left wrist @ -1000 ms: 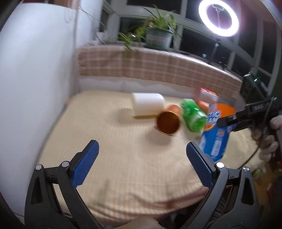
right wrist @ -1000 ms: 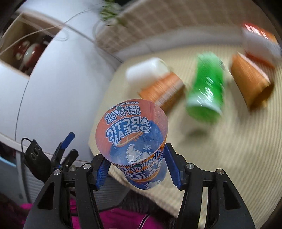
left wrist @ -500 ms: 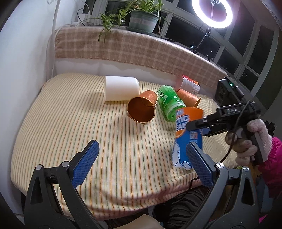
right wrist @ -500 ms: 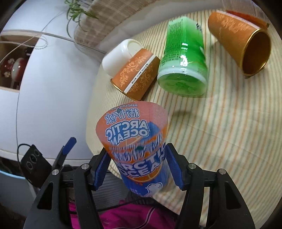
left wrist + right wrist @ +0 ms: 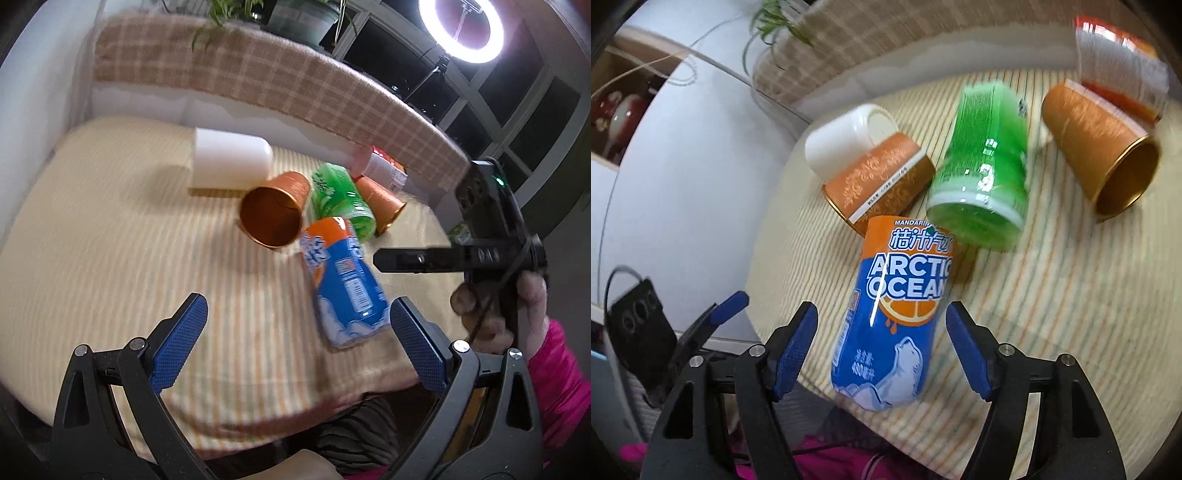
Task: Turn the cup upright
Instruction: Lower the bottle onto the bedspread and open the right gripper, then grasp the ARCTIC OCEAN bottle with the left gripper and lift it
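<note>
A: Right wrist view: the right tool [image 5: 879, 343] is spread, with the blue cup [image 5: 892, 314] loose between its fingers on the surface [image 5: 1052, 332].

B: Probably leaning, though it's blurred. It could topple against the green cup [image 5: 982, 184]. The left tool [image 5: 295, 339] is spread too, holding nothing.

A bright ring light [image 5: 466, 31] glows up top. Both pictures are blurry and bend at the edges.
</note>
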